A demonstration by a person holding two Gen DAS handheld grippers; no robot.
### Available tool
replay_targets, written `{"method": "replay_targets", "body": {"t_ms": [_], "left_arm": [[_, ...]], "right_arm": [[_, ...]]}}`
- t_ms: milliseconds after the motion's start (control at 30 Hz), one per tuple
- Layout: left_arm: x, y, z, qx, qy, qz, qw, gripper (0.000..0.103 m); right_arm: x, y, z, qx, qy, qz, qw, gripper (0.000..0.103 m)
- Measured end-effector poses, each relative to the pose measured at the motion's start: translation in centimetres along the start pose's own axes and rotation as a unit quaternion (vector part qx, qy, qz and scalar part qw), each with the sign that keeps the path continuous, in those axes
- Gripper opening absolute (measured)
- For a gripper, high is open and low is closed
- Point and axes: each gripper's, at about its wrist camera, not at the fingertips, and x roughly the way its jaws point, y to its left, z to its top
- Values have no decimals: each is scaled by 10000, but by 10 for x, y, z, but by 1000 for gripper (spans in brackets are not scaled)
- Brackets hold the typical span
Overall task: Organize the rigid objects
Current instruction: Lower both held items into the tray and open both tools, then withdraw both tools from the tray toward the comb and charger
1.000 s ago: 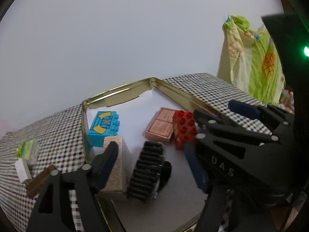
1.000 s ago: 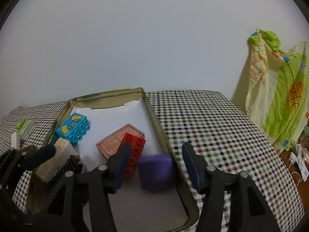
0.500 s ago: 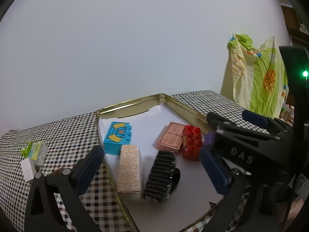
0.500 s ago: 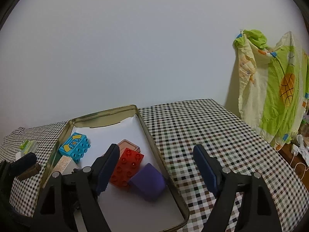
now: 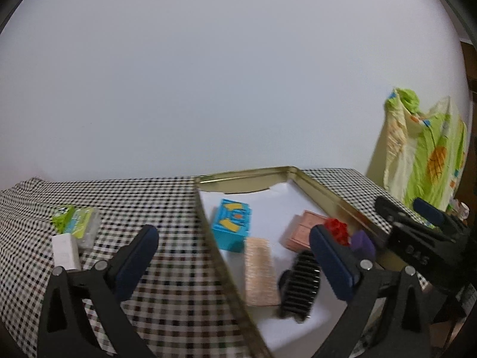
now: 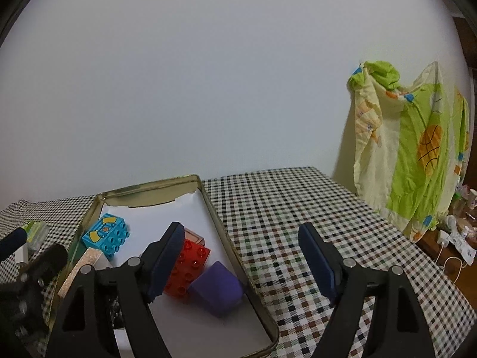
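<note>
Gaping empty, both tools (image 5: 235,256) (image 6: 241,256) hover over the tin (image 6: 226,238).

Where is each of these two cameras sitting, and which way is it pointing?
Left wrist: on the left gripper, looking forward and down at the gold tin; the right gripper shows at right.
Right wrist: on the right gripper, over the checked cloth; the left gripper shows at left.
Shared: tin, blue brick, red brick.
</note>
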Motion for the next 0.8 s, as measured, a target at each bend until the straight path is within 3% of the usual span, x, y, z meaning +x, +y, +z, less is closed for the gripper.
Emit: {"method": "replay_targets", "body": {"t_ms": [500, 800], "left_arm": [[-15, 21, -1, 160, -515, 575, 9969, 102], [-22, 35, -1, 156, -519, 466, 9974, 102]], "right_arm": [[-9, 1, 2, 7, -367, -248, 9990, 81], [-19, 11, 1, -101, -679, -440, 9967, 81]]}}
